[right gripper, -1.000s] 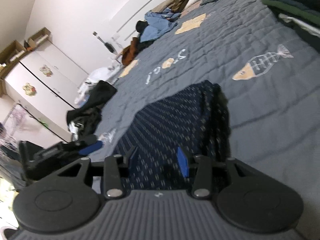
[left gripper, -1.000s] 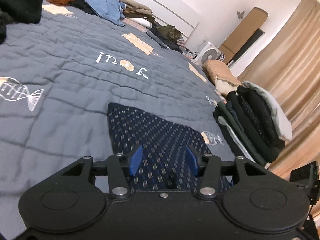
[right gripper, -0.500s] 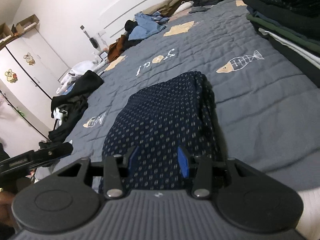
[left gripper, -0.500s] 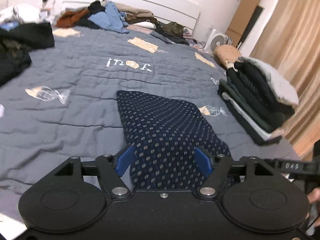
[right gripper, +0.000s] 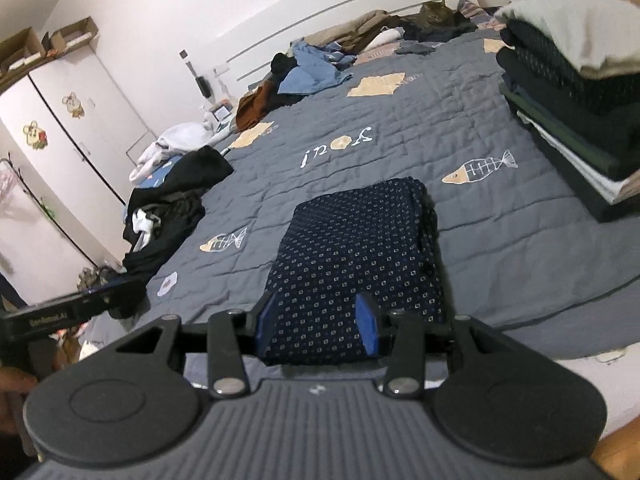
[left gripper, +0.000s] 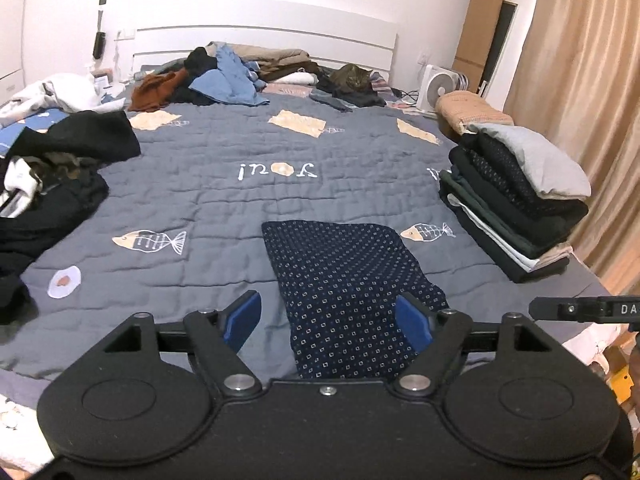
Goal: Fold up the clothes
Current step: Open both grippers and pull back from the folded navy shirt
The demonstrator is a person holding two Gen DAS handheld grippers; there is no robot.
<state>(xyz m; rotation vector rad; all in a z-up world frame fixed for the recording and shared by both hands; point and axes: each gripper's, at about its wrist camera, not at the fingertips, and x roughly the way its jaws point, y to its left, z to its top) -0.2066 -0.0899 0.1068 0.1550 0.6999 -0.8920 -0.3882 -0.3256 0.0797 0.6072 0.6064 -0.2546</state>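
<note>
A folded navy garment with small square dots [left gripper: 352, 280] lies flat on the grey quilt near the bed's front edge; it also shows in the right wrist view [right gripper: 360, 256]. My left gripper [left gripper: 328, 322] is open and empty, above the garment's near end. My right gripper [right gripper: 316, 326] is open and empty, its blue pads [right gripper: 366, 324] over the garment's near edge, apart from it. A stack of folded clothes [left gripper: 516, 196] stands at the bed's right edge, also in the right wrist view [right gripper: 576, 92].
Unfolded clothes lie in a dark heap at the left [left gripper: 52, 176] and in a pile by the headboard [left gripper: 224, 80]. A tabby cat [left gripper: 354, 78] sits by the headboard. A fan [left gripper: 438, 88] and curtains [left gripper: 592, 80] are at the right. A wardrobe [right gripper: 60, 136] stands beyond the bed.
Both grippers have pulled back and up from the garment, so more of the bed shows. The left jaws have opened wider. The garment lies still.
</note>
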